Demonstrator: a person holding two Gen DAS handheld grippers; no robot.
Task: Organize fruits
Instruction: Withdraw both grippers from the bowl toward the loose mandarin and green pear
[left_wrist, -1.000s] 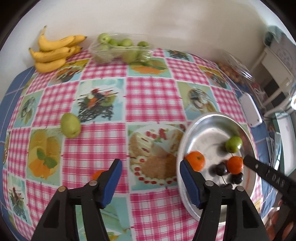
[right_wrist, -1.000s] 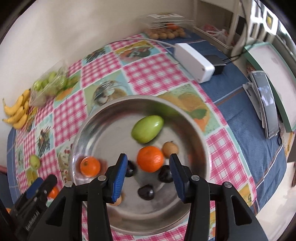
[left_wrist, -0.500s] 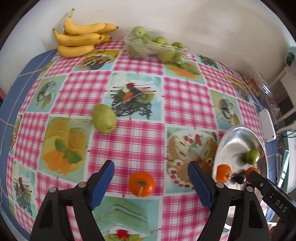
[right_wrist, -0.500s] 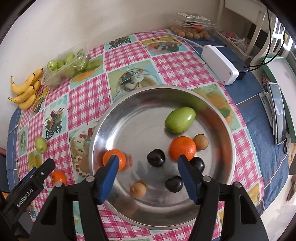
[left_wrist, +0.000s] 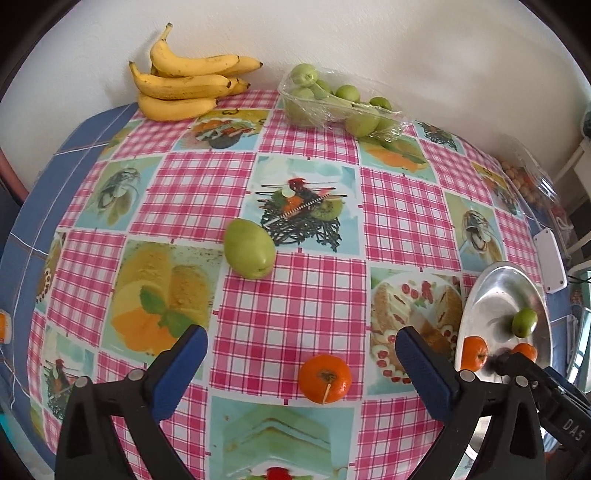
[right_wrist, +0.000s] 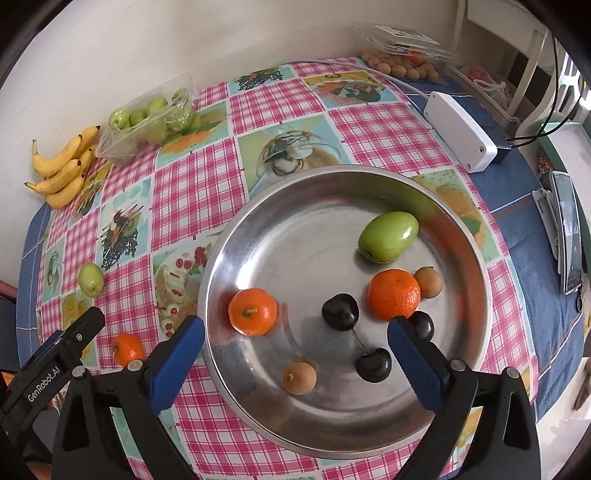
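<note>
Both your grippers stand with jaws wide and empty: left gripper over a tangerine on the bench, right gripper above the dish, which holds two tangerines, cherries and perhaps longans. A green fruit lies farther off.

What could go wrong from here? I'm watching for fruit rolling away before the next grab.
The left gripper is open around the loose orange on the tablecloth; a lopsided close could nudge the round fruit out sideways. The metal bowl already holds oranges and cherries lying loose, so a dropped fruit may knock them about. The right gripper hangs open over the bowl and could get in the way of the delivery.
</note>
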